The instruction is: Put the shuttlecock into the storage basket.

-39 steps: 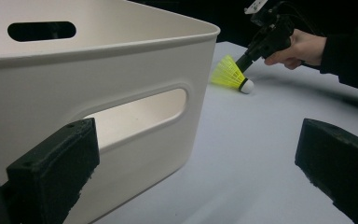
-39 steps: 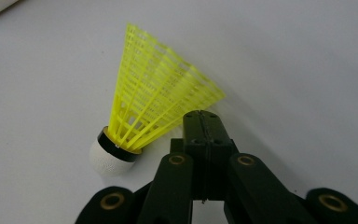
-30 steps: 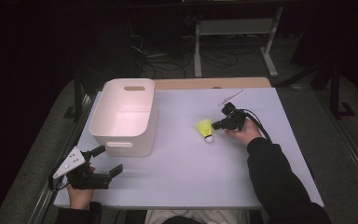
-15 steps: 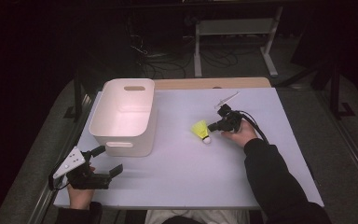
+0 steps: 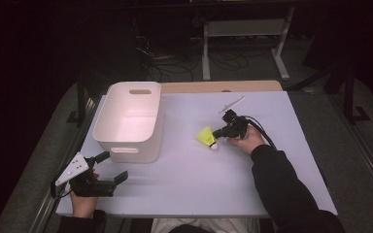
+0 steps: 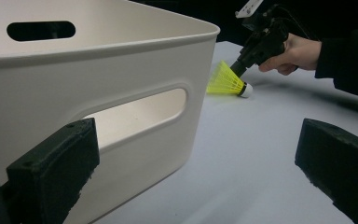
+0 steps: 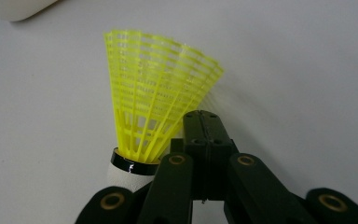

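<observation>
Two claws work a pale lavender surface under dim light. Seen from the high view, the right claw reaches toward the middle of the surface, its jaws pressed tight together with nothing between them, their shared tip resting against the skirt of a yellow shuttlecock. In the right gripper view, the shuttlecock fans out just ahead and to the left of the closed tip, its white cork base low beside the jaws; whether the tip presses into the mesh or merely touches it cannot be told. The left gripper view catches the same scene from afar: the right claw slants down onto the shuttlecock, which lies on its side on the surface, cork end pointing away from the bin.

At the near corner, the left claw sits low over the surface with its jaws spread wide apart and holding nothing. A white plastic bin with slotted handles stands just ahead of it, well to the left of the right claw, its near wall looming close in the left gripper view.
</observation>
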